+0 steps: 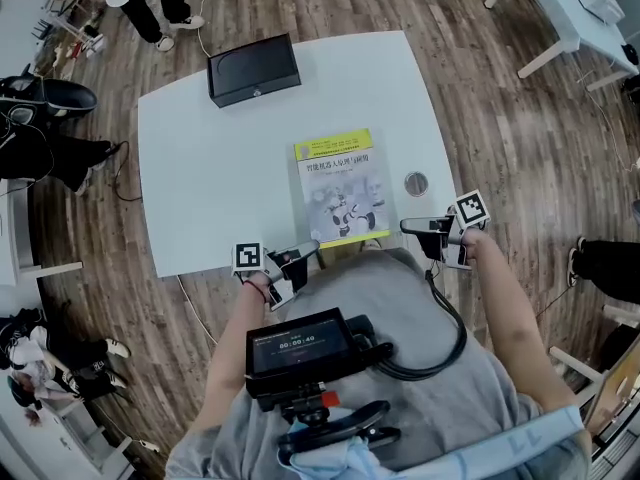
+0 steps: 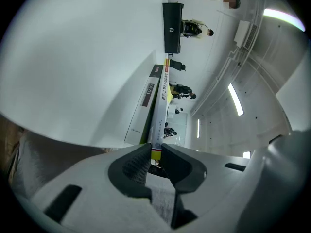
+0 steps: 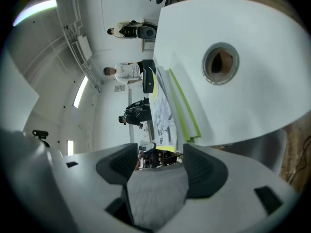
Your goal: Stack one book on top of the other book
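At the near edge of the white table point(image 1: 220, 168), right in front of the person, the left gripper point(image 1: 308, 255) has its jaws drawn close together on the near left corner of the top book point(image 1: 340, 183). In the left gripper view the yellow and red end of that book's spine sits squeezed between the two dark pads point(image 2: 133, 166), with no gap showing on either side. Across from it, at the near right corner of the book, the right gripper point(image 1: 408, 227) points inward with its jaws standing wide apart. Its own view shows the book's corner just ahead of the tips, and neither pad touches it. The top book, yellow-banded with a pictured cover, lies flat on the lower book point(image 2: 143, 106), whose white cover and green edge peek out along the side. The two line up closely. Just right of the stack there is a round hole point(image 1: 416, 183) in the tabletop. Farther back, near the far edge, sits a black box point(image 1: 253, 70).
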`<state>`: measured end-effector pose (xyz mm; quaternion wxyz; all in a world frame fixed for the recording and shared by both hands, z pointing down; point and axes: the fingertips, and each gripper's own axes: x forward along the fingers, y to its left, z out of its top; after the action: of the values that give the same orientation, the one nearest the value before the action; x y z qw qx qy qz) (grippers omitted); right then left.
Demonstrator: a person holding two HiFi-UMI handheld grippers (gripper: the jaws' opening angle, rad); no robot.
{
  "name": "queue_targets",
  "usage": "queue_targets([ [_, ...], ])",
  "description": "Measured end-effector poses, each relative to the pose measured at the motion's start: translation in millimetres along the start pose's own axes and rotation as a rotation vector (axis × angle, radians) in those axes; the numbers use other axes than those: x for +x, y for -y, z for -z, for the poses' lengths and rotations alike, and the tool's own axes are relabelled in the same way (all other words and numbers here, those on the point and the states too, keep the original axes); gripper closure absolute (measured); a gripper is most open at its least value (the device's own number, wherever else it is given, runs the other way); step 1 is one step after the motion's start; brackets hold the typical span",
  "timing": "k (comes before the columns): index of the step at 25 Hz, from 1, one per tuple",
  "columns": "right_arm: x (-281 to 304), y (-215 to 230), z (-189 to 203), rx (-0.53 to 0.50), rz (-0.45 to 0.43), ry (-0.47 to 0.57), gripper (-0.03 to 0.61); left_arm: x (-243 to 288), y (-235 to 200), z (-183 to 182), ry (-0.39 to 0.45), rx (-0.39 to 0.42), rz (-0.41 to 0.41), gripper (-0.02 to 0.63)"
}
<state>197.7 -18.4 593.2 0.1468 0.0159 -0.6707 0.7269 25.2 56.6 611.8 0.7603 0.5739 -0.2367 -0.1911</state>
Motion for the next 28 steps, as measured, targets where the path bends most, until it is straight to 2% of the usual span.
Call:
queue_targets([
  [3,14.6,23.0,13.8,0.005,0.053,-0.02,0.308,-0.6,-1.8,-0.4,-0.002,-0.006,-0.033,0.543],
  [9,34.2,44.3,16.4,0.039,0.112,0.017,0.31,0.1,-4.2,0.0,-0.011,-0.02,-0.061,0.541],
  [14,46.8,47.2,11.1,0.033,0.096,0.046,0.315,-0.2,-6.4,-0.2,-0.001,-0.054,-0.05,0.541],
  [15,48.4,46.9,11.3,0.036,0.09,0.046,0.331,0.2,-7.4,0.3,0.0,-0.062,-0.049,0.541],
  [17,48.7,46.3,11.4,0.034,0.107,0.046,0.437,2.7,-7.5,2.0,0.002,-0.076,-0.043,0.541],
  [18,47.3,45.8,10.8,0.025,0.124,0.047,0.465,4.0,-7.6,2.6,0.001,-0.078,-0.044,0.541],
  [23,44.5,47.3,7.3,-0.018,0.155,0.047,0.485,1.8,-27.6,-1.5,-0.029,-0.022,-0.102,0.541],
  [28,49.5,41.3,8.4,0.012,0.094,0.054,0.485,4.9,-25.6,0.1,-0.073,0.02,-0.139,0.541],
])
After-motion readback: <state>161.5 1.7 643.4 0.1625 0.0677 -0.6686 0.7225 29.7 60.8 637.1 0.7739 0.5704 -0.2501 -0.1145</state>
